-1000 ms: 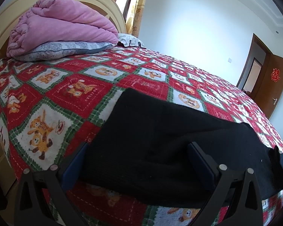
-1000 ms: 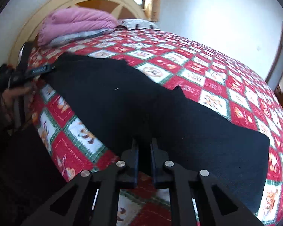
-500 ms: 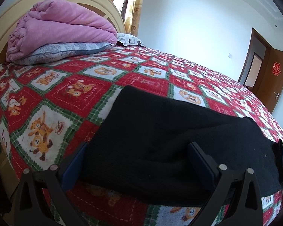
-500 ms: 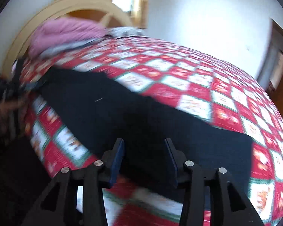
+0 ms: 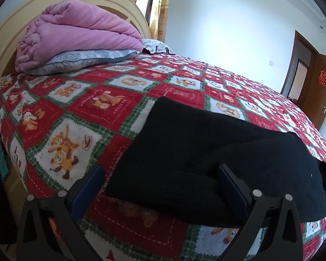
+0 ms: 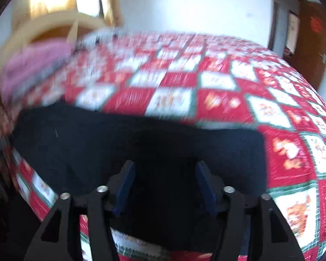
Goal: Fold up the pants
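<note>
Black pants (image 5: 206, 152) lie flat across the near edge of a bed, one end close in front of each gripper. My left gripper (image 5: 160, 174) is open and empty, its blue pads on either side of the folded near end of the pants. In the blurred right wrist view the pants (image 6: 141, 143) stretch from left to right. My right gripper (image 6: 164, 174) is open over their near edge and holds nothing.
The bed has a red, white and green quilt (image 5: 97, 100) with cartoon animals. A folded pink blanket (image 5: 76, 32) on a grey pillow (image 5: 80, 61) lies at the cream headboard (image 5: 2, 43). A brown door (image 5: 319, 87) stands at the far right.
My right gripper has opened, let go of the pants and swung to the right. My left gripper stays open and has drawn back slightly.
</note>
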A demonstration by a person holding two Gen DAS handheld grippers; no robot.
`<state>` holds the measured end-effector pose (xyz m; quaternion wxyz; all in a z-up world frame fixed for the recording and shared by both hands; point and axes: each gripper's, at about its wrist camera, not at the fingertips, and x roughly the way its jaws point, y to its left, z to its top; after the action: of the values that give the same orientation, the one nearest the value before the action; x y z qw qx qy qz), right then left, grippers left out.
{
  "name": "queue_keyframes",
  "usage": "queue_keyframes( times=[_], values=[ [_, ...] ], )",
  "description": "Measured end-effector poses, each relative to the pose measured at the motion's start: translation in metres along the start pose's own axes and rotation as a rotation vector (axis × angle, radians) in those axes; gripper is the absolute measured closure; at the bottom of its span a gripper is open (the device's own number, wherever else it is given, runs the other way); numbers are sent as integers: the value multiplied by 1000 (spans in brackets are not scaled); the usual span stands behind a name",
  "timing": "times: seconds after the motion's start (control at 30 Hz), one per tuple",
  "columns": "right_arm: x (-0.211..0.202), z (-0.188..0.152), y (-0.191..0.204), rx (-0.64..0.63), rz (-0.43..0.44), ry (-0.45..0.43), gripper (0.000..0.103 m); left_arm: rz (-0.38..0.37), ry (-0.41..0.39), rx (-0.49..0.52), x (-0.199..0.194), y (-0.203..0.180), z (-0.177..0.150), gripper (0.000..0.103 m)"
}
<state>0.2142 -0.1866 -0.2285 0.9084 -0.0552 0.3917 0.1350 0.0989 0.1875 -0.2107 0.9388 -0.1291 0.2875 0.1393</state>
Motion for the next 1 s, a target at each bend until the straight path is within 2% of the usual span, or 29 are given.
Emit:
queue_keyframes(
  times=[0.03,0.1,0.27,0.37,0.57,0.67,0.73,0.8,0.9,1.0],
  values=[
    [4,-5,14,-76,-69,-21,38,-9,3,-4,1,1,0,0],
    [1,-7,25,-130,-123,-49,37,-26,7,-28,2,6,-1,0],
    [0,-7,17,-70,-74,-36,37,-43,8,-62,0,12,1,0],
    [-1,-9,19,-80,-86,-46,37,-78,13,-119,-1,21,2,0],
    [-3,-10,21,-73,-93,-59,37,-113,54,-139,2,19,-5,1],
    [-5,-9,19,-57,-99,-64,37,-97,49,-151,-2,17,-9,11],
    [-4,-10,19,-57,-100,-61,37,-93,48,-156,-6,17,-10,24],
    [-6,-11,22,-62,-110,-66,37,-99,48,-173,-11,16,-9,32],
    [-11,-11,25,-76,-110,-75,37,-118,59,-222,-13,24,-7,41],
    [-21,-7,28,-97,-124,-109,37,-142,67,-272,-13,30,-6,42]
  ],
)
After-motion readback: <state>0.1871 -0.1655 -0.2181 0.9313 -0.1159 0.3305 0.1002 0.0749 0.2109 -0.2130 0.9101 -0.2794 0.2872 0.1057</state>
